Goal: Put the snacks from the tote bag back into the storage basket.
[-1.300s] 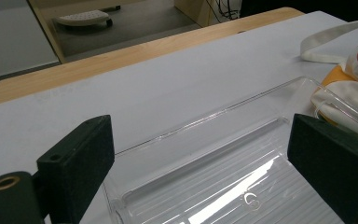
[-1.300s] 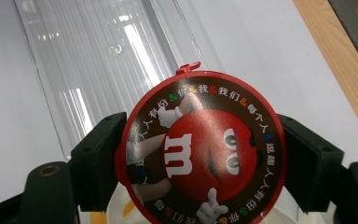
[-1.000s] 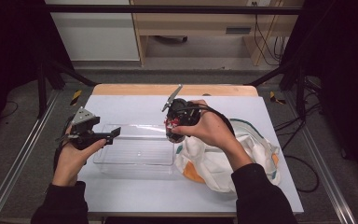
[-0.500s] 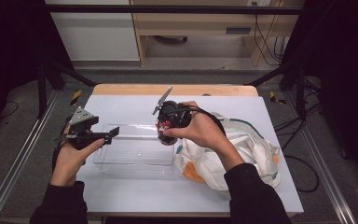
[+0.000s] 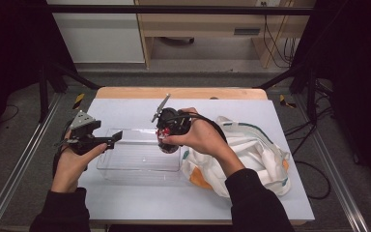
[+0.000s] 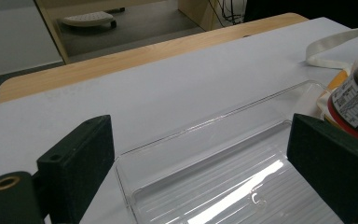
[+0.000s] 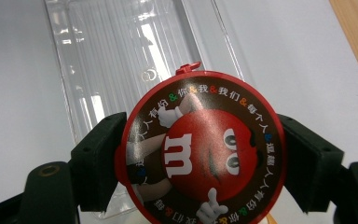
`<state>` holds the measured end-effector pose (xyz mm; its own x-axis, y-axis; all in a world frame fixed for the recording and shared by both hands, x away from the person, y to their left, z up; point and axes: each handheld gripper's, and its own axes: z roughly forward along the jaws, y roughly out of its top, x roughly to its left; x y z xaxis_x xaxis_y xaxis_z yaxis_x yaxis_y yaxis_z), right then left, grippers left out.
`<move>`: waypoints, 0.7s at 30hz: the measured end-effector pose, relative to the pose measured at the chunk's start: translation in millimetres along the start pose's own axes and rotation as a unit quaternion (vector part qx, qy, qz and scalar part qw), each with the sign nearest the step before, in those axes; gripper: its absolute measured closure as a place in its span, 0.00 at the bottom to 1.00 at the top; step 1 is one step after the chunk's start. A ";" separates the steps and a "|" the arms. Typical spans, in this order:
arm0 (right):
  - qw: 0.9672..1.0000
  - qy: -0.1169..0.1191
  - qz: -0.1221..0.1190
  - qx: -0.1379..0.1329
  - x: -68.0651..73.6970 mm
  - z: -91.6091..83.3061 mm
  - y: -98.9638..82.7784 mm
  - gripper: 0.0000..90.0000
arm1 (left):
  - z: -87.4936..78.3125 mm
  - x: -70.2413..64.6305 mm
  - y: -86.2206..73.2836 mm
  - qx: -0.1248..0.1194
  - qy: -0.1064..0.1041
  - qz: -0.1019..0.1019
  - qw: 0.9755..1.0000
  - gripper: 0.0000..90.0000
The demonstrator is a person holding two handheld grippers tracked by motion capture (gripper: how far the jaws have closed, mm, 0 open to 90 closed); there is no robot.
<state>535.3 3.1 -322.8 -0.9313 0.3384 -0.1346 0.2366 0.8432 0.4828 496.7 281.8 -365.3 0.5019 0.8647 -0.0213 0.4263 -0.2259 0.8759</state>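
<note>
One round candy tub (image 7: 200, 149), glossy red lid with a cartoon face and ringed lettering, dark label on its side, sits clamped between the right gripper (image 5: 166, 140) pads, over the right end of the ribbed clear plastic tray (image 5: 140, 159). Left gripper (image 5: 111, 139) jaws gape empty at the tray's left end. Since a second ago the tub has shifted left, away from the crumpled white cloth bag (image 5: 251, 150).

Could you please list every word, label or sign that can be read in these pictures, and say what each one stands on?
"m": large white letter on the red lid of the candy tub held in the right gripper.
Chinese ring text around the lid: partly legible, "你&我&我们".
Side label print on the tub: too small to read.
</note>
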 end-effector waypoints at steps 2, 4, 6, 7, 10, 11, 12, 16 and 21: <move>1.000 0.002 0.001 0.001 0.2 3.0 -0.5 0.27 | -0.1 0.0 0.0 0.000 0.000 0.000 1.000 0.08; 1.000 0.003 0.000 0.005 0.0 4.9 -0.7 0.27 | -0.1 0.1 0.0 0.000 0.000 0.000 1.000 0.08; 1.000 0.003 0.000 0.003 0.4 7.7 -0.7 0.27 | -0.4 0.9 -0.1 -0.001 -0.001 -0.001 1.000 0.08; 1.000 0.004 -0.001 0.003 0.3 8.5 -0.7 0.27 | -0.7 1.3 -0.2 -0.001 0.001 -0.001 1.000 0.08; 1.000 0.005 0.000 0.005 0.3 11.8 -0.9 0.27 | -1.2 2.6 -0.6 -0.001 0.001 -0.002 1.000 0.08; 1.000 0.006 0.003 0.007 0.6 12.7 -1.0 0.27 | -1.4 2.9 -0.6 -0.001 0.001 -0.003 1.000 0.08; 1.000 0.006 0.002 0.007 0.0 13.8 -1.4 0.27 | -1.5 3.1 -0.6 -0.002 0.001 -0.004 1.000 0.08; 1.000 0.009 0.003 0.009 -1.1 17.4 -3.5 0.27 | -1.2 2.7 -0.6 -0.001 0.001 -0.002 1.000 0.08; 1.000 0.011 0.005 0.009 -3.3 19.6 -6.3 0.27 | -0.9 2.3 -0.6 0.000 0.001 -0.002 1.000 0.08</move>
<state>542.3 4.8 -342.4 -0.9346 0.3378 -0.1116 0.2505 0.8477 0.4676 496.9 284.4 -365.4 0.4994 0.8660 -0.0241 0.4276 -0.2222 0.8762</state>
